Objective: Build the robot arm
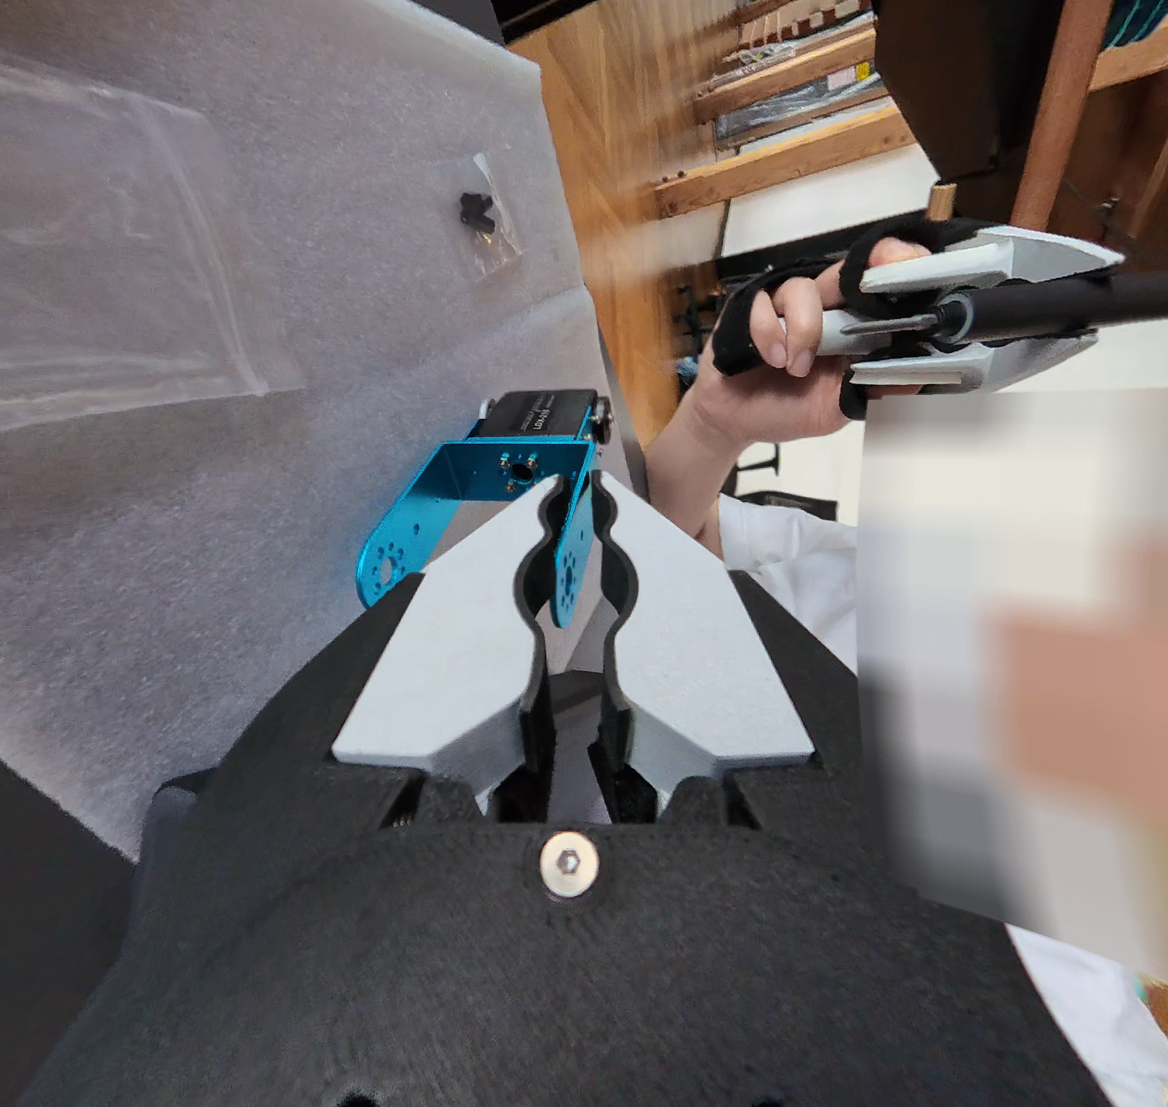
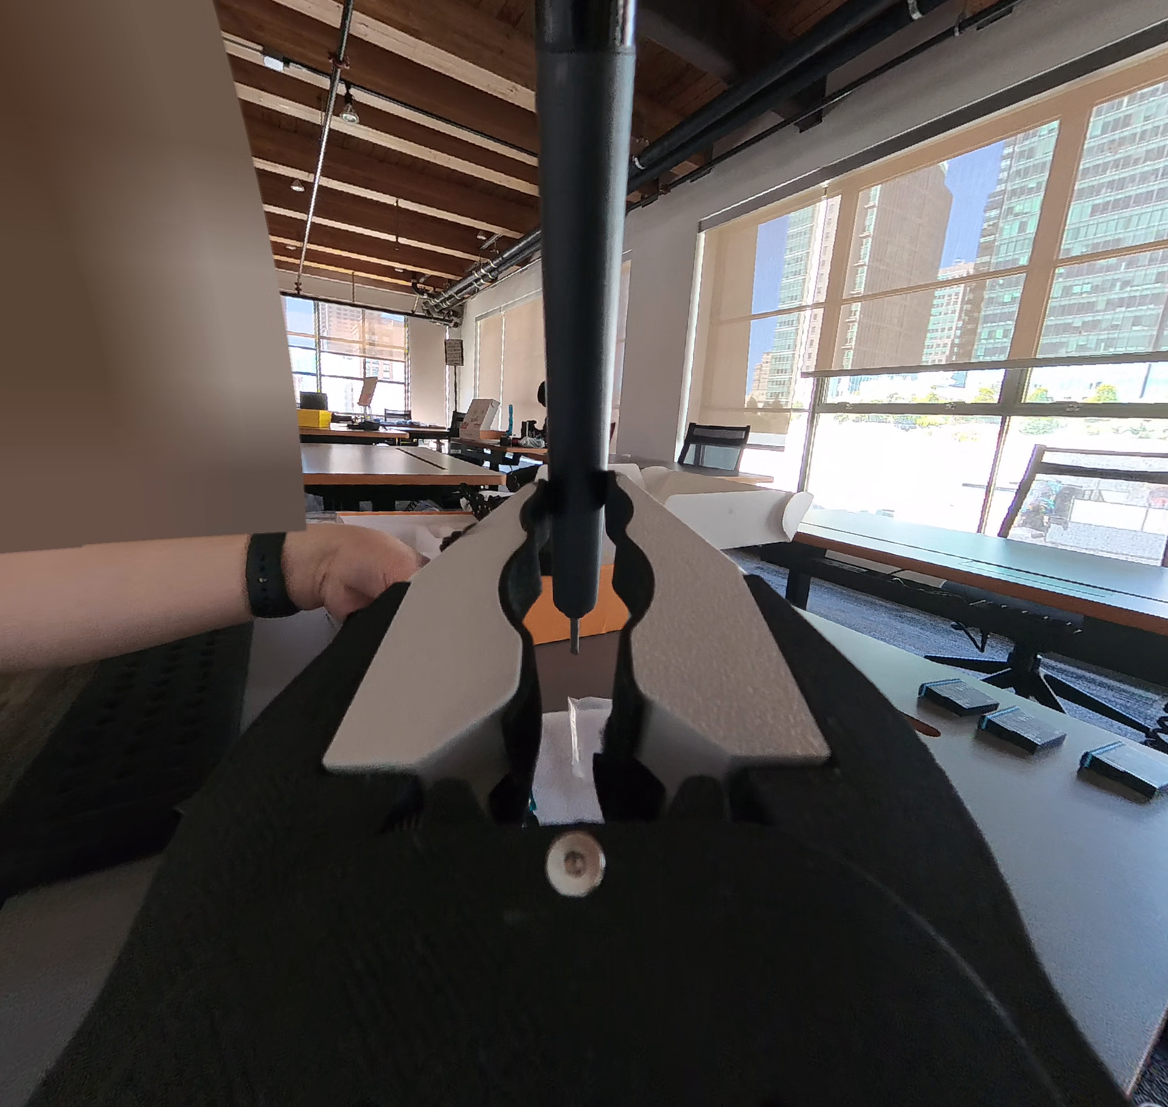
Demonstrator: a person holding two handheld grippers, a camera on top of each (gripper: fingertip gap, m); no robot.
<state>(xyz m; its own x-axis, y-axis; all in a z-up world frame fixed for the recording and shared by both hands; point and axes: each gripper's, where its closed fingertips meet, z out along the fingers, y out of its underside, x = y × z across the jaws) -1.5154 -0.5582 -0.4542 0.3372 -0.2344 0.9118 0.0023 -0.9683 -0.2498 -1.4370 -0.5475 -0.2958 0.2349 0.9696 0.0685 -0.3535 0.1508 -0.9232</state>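
My left gripper (image 1: 578,479) is shut on one arm of a blue metal bracket (image 1: 480,476), which is joined to a black servo block (image 1: 543,422). The bracket and servo hang in front of a white foam sheet (image 1: 316,223). My right gripper (image 2: 575,488) is shut on a dark screwdriver (image 2: 578,254) at its fingertips. The handle stands away from me and the bit points back toward the camera. In the left wrist view the right gripper (image 1: 1103,299) is at the upper right, in a strapped hand (image 1: 777,368), well apart from the bracket.
On the foam lie a clear plastic bag (image 1: 114,242) and a small bag of black screws (image 1: 483,217). A person's arm with a black wristband (image 2: 272,574) reaches in at the left. Three black blocks with blue edges (image 2: 1021,729) lie on the grey table (image 2: 1074,887) at the right. Left tips to right tips: about 20 centimeters.
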